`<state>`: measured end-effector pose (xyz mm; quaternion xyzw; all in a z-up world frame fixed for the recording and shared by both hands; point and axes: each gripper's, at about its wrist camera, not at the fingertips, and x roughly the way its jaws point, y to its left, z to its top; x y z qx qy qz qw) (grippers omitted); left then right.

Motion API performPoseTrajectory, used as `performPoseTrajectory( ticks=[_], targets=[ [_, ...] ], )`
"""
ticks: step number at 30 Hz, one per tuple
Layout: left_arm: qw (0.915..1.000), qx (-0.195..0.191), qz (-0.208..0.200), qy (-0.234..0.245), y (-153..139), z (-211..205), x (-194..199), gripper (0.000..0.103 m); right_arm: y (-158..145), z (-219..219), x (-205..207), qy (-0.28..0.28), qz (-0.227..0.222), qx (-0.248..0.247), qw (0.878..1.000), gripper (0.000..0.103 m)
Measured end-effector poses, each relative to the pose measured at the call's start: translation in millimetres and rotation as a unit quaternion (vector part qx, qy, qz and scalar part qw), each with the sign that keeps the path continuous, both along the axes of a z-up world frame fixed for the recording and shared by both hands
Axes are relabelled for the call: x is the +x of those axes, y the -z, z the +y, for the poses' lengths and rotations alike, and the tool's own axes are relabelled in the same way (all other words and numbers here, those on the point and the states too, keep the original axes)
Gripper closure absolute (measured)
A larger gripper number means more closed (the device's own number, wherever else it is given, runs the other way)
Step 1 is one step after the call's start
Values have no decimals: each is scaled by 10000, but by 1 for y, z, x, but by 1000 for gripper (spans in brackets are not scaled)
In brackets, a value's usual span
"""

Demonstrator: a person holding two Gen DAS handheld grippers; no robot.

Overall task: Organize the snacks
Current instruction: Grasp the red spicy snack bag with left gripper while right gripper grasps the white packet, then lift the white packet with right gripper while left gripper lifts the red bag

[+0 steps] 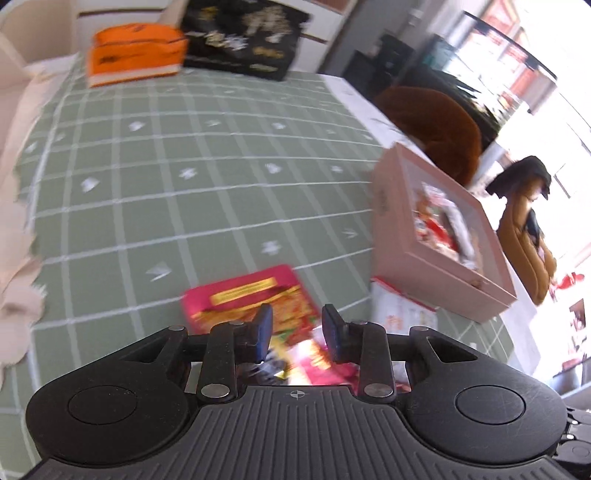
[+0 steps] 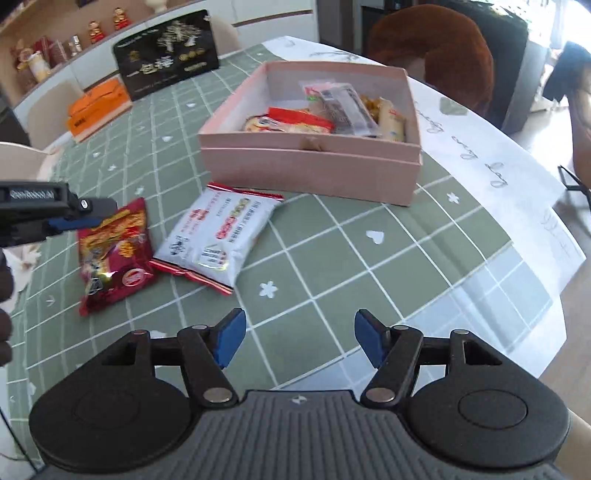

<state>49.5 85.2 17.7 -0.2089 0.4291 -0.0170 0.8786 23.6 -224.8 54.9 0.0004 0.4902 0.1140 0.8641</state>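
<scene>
- Right gripper [image 2: 300, 338] at bottom centre of its view, blue pads spread wide, nothing between them, hovering above the green checked tablecloth [image 2: 332, 258].
- Left gripper [image 1: 297, 328] low in its own view, jaws parted, poised right over the red snack packet [image 1: 255, 299]; contact with the packet cannot be told through the blur.
- Seen from the right wrist: same red packet at middle left, flat on the cloth, with the white snack packet [image 2: 218, 236] just beside it on the right, edges touching or overlapping.
- Farther up the frame, open pink box [image 2: 310, 166] near the table's right edge, already holding several wrapped snacks [image 2: 332, 114].
- White printed table runner [image 2: 491, 155] along the right side of the cloth.
- Upper left: orange box [image 2: 98, 107] and black gift box [image 2: 166, 55] at the far end of the table.
- Beyond, brown plush chair [image 2: 436, 48] at upper right, shelf with small figurines [image 2: 96, 31] at top left.
</scene>
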Motion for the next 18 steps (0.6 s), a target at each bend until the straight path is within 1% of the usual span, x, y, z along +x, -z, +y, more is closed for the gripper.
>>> performPoseTrajectory(
  ticks=[5,8,9,10,11,12,13,16,18],
  targets=[
    [9992,-310,88,-233,10,25,-25,69,-5,32,12,-436,-118,-97,9989,37],
    [9973,-524,181,-488,18,38,-35,69,-10,63,24,-744,-352,-111,9965,38],
    [9964,-593,225,-566,21,42,-37,69,-11,75,30,-839,-477,-153,9952,42],
    [9957,-646,247,-615,23,45,-38,69,-13,85,35,-922,-580,-169,9939,51],
    [9953,-684,254,-631,25,46,-39,69,-12,97,43,-1046,-620,-175,9924,54],
    [9952,-729,254,-608,26,48,-39,69,-9,108,52,-1153,-581,-172,9915,58],
    [9950,-793,248,-551,28,48,-39,69,-5,117,60,-1233,-517,-179,9909,60],
    [9937,-1058,218,-289,34,49,-38,69,11,132,72,-1460,-308,-228,9885,60],
    [9932,-1145,135,-144,37,45,-36,69,12,132,64,-1583,-457,-310,9859,60]
  ],
)
